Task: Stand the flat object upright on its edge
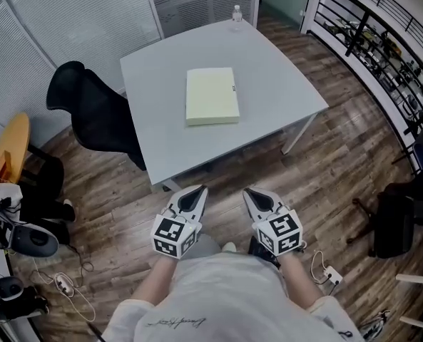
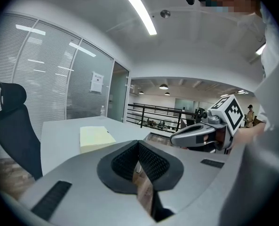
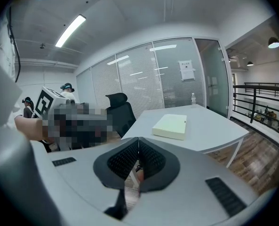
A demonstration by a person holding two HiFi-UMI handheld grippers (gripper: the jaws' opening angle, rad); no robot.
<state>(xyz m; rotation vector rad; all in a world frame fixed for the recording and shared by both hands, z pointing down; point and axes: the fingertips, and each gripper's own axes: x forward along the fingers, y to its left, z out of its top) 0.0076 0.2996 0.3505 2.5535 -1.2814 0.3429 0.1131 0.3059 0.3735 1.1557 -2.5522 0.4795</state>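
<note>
The flat object, pale yellow, lies flat on the middle of the grey table in the head view, well apart from the left gripper and right gripper, which are off its near edge. Left gripper view: jaws together, nothing between them, with the object's far end hard to make out. Right gripper view: jaws together, empty

I held two grippers, the left gripper and the right gripper, and counted one table, one flat object, one bottle and one chair.
</note>
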